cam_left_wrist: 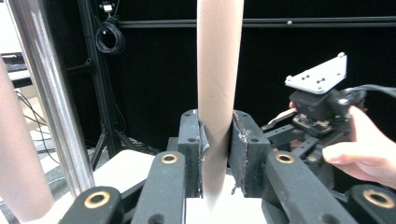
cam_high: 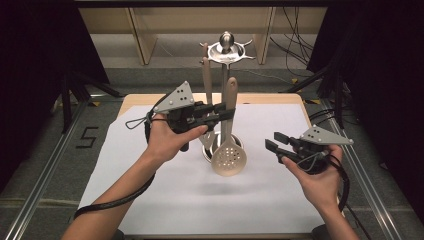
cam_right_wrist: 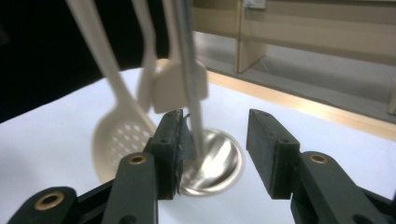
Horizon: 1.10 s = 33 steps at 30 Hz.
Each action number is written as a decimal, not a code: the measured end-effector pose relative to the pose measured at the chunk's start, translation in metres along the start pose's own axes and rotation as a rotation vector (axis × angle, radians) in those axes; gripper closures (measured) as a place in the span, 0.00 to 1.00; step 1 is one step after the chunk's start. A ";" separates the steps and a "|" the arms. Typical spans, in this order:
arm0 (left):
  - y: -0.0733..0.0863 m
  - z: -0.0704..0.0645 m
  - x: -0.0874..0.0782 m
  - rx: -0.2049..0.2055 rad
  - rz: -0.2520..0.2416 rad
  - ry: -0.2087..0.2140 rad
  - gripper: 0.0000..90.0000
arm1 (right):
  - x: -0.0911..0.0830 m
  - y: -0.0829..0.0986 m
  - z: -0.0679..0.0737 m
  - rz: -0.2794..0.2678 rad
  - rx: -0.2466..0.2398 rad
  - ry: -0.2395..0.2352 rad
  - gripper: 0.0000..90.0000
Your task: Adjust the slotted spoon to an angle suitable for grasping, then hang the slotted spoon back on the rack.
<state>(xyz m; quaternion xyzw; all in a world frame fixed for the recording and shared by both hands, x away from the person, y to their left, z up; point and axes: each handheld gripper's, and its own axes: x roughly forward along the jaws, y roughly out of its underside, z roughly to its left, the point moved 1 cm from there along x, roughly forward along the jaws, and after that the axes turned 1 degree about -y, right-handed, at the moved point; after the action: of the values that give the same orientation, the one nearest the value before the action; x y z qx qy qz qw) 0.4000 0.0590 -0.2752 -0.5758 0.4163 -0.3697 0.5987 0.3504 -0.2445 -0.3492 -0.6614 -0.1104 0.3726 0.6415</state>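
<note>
Your left claw (cam_high: 226,112) was clenched on the handle of the slotted spoon (cam_high: 229,157), which hung just in front of the rack (cam_high: 226,50) near the middle of the desk (cam_high: 280,200). In the left claw's own view its pads (cam_left_wrist: 200,144) pressed the wooden handle (cam_left_wrist: 217,93) on both sides. Your right claw (cam_high: 273,141) stood released and empty, off to the right. I judged the grasp made, but I couldn't tell if the spoon was off its hook; two other utensils (cam_right_wrist: 161,84) hung there too.

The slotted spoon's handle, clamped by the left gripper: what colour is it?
Pale beige handle, clearest in the left gripper view.
</note>
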 end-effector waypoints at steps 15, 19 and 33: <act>-0.005 0.003 -0.003 0.000 0.003 0.018 0.83 | -0.006 0.014 -0.029 0.014 0.052 0.065 0.64; -0.006 0.005 -0.005 -0.005 0.008 0.019 0.83 | -0.005 0.014 -0.032 0.015 0.077 0.073 0.64; -0.011 0.010 -0.003 -0.005 0.012 0.018 0.83 | 0.002 0.009 -0.042 0.019 0.063 0.056 0.64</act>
<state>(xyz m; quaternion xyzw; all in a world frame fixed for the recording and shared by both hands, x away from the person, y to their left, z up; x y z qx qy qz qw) 0.4083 0.0649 -0.2645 -0.5713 0.4260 -0.3701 0.5959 0.3753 -0.2769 -0.3620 -0.6521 -0.0744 0.3631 0.6614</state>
